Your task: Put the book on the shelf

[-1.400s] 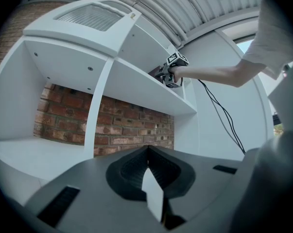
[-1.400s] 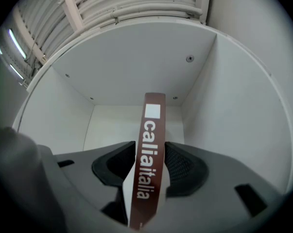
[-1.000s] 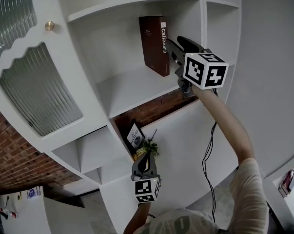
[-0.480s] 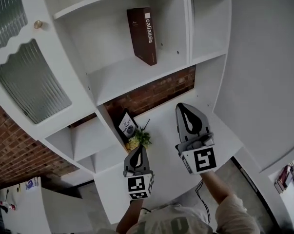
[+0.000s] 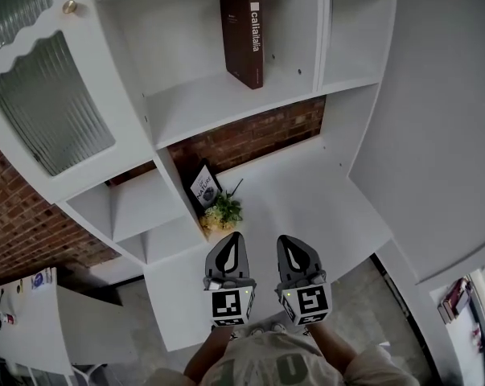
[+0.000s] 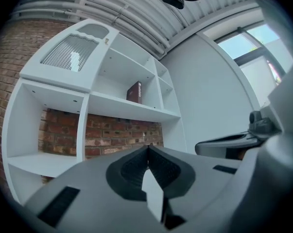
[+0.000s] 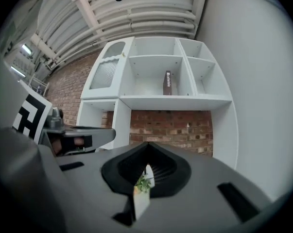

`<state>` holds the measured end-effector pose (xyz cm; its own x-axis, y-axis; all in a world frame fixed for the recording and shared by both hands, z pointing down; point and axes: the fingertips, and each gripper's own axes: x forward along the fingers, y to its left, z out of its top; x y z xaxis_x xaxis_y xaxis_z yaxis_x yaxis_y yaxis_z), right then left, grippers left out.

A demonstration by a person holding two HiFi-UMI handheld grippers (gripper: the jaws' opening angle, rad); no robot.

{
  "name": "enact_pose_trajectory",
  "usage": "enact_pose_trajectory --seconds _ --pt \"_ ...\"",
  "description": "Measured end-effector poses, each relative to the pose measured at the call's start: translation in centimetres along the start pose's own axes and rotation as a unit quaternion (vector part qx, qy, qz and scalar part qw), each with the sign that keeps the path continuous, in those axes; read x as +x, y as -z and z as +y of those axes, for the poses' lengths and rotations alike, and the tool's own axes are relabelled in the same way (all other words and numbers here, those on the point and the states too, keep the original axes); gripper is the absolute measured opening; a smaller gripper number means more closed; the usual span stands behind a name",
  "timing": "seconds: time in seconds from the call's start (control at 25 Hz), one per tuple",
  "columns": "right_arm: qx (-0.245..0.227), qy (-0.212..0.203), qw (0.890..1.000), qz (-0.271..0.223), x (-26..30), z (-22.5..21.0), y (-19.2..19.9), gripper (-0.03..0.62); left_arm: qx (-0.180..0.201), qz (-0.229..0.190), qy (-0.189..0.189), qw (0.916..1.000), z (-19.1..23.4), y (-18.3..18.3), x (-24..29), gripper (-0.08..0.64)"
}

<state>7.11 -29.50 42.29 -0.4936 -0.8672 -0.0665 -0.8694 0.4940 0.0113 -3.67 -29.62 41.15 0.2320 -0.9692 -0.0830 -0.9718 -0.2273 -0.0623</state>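
Observation:
A dark brown book [image 5: 244, 39] stands upright on the upper shelf [image 5: 218, 103] of the white shelf unit, nothing holding it. The same book [image 6: 134, 91] shows small in the left gripper view, and the book [image 7: 168, 83] sits mid-shelf in the right gripper view. Both grippers hang low near the person's body, far below the book. My left gripper [image 5: 229, 252] is shut and holds nothing. Beside it, my right gripper [image 5: 297, 256] is shut and holds nothing too.
A small plant [image 5: 220, 213] and a framed card [image 5: 203, 188] sit on the white counter [image 5: 306, 191] under the shelves. A ribbed glass cabinet door [image 5: 53, 107] is at the left. Red brick wall [image 5: 250, 139] shows behind the open niche.
My right gripper let go of the book on the upper shelf, dropped down beside the left gripper and closed its jaws. The book stays standing. The left gripper barely moved.

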Motion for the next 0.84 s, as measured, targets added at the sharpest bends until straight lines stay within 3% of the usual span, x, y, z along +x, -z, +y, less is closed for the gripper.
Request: enact_pose_trajectory --seconds 0.2,0.36,0.84 --pt "-0.031 0.0 0.999 -0.016 -0.4 -0.1 -1.2 0.014 -0.019 -0.001 0.011 0.9998 -0.5 0.3 -0.3 0.012" --pt "-0.044 0.004 0.999 -0.017 -0.6 0.0 -1.4 0.014 -0.012 -0.007 0.013 0.9998 -0.6 0.0 -0.4 0.012" --pt "-0.041 0.017 0.999 -0.012 -0.1 -1.2 -1.2 0.015 -0.009 0.002 0.016 0.9998 -0.8 0.4 -0.6 0.012"
